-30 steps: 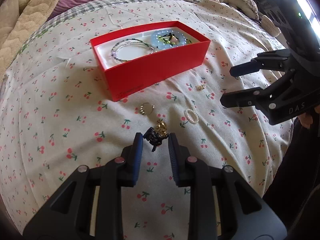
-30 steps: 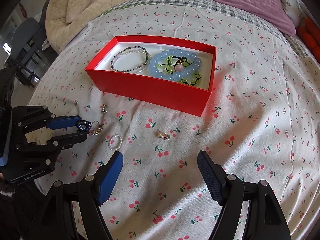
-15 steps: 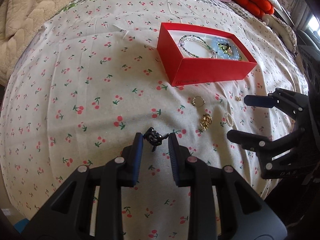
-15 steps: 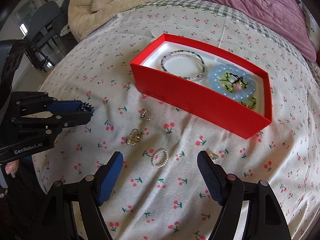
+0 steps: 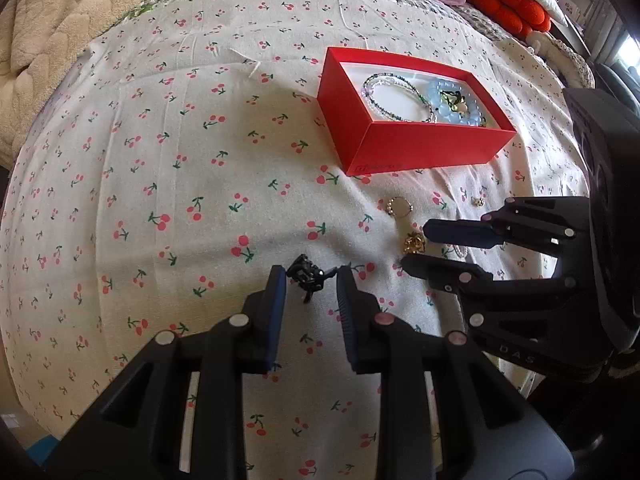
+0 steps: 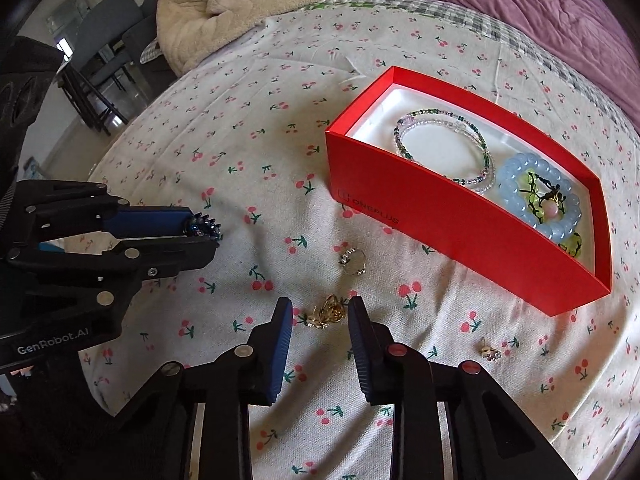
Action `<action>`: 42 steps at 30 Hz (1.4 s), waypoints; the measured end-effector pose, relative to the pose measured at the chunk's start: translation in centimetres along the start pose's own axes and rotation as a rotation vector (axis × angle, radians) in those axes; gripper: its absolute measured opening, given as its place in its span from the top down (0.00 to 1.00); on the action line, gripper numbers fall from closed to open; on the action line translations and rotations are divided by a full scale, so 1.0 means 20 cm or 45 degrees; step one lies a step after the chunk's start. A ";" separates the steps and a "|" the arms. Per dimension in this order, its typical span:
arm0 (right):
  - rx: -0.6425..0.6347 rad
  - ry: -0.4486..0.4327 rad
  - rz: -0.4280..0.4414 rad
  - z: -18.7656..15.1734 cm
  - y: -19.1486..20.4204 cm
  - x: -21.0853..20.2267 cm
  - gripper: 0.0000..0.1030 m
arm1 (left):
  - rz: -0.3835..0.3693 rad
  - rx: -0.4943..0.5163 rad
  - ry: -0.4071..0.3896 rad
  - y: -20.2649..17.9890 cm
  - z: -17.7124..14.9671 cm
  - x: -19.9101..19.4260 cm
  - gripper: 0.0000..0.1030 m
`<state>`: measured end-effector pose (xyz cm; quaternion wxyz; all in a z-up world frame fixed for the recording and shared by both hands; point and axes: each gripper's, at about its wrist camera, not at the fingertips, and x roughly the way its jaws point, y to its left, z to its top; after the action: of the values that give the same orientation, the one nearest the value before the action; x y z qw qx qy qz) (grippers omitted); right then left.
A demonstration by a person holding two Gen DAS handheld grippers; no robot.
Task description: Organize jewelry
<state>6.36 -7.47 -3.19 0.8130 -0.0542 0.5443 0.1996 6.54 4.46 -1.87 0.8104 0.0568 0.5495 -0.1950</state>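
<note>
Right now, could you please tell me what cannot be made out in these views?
- Pearl ring: left wrist view, mostly behind fingers of the right gripper.
- Dark ornament in the left gripper: too small to identify, both views.
- Gold charm between the just-closing right fingers: contact unclear, right wrist view.

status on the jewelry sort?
Done: beaded strand and blue bead bracelet lie in the red box. In hand: left gripper grips a dark piece; right gripper has just been closing around the gold piece. Left: ring, small stud.
</note>
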 end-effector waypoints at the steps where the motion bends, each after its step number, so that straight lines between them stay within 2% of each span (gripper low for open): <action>1: 0.011 0.005 0.003 0.00 -0.01 0.01 0.73 | -0.003 0.000 -0.002 0.00 0.00 0.00 0.73; 4: 0.051 0.015 0.026 0.00 -0.05 0.01 0.79 | -0.007 -0.002 -0.003 0.00 0.00 0.00 0.73; 8: 0.111 0.028 0.062 0.01 -0.09 0.02 0.79 | -0.004 -0.010 0.002 0.00 0.00 0.01 0.73; 11: 0.214 0.040 0.118 0.01 -0.14 0.04 0.81 | -0.001 -0.015 0.005 0.00 0.00 0.01 0.73; 14: 0.266 0.046 0.144 0.01 -0.17 0.05 0.87 | -0.001 -0.016 0.004 0.00 0.00 0.01 0.73; 22: 0.333 0.012 0.172 0.00 -0.21 -0.01 0.94 | -0.009 -0.016 -0.004 0.00 0.01 0.01 0.73; 30: 0.318 -0.032 0.170 0.02 -0.21 -0.06 0.93 | -0.009 -0.018 -0.013 0.00 0.00 0.00 0.73; 31: 0.299 -0.050 0.159 0.03 -0.20 -0.07 0.88 | -0.009 -0.020 -0.013 0.00 0.00 0.00 0.73; 35: 0.236 -0.053 0.166 0.01 -0.17 -0.09 0.84 | -0.005 -0.025 -0.014 0.00 0.00 0.00 0.73; 38: 0.148 -0.063 0.094 0.00 -0.14 -0.08 0.75 | 0.000 -0.021 -0.011 0.00 -0.01 0.00 0.73; 39: 0.126 -0.072 0.074 -0.01 -0.13 -0.08 0.70 | -0.004 -0.018 -0.010 0.00 -0.01 0.00 0.73; 41: 0.080 -0.091 0.042 -0.03 -0.13 -0.09 0.46 | -0.015 -0.011 -0.013 0.00 -0.01 -0.01 0.73; 42: 0.046 -0.118 0.020 -0.05 -0.13 -0.10 0.31 | -0.017 -0.006 -0.014 -0.01 -0.01 -0.01 0.73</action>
<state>5.82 -10.63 -2.04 0.8365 -0.0260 0.5101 0.1984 6.22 4.44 -1.82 0.8123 0.0501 0.5458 -0.1995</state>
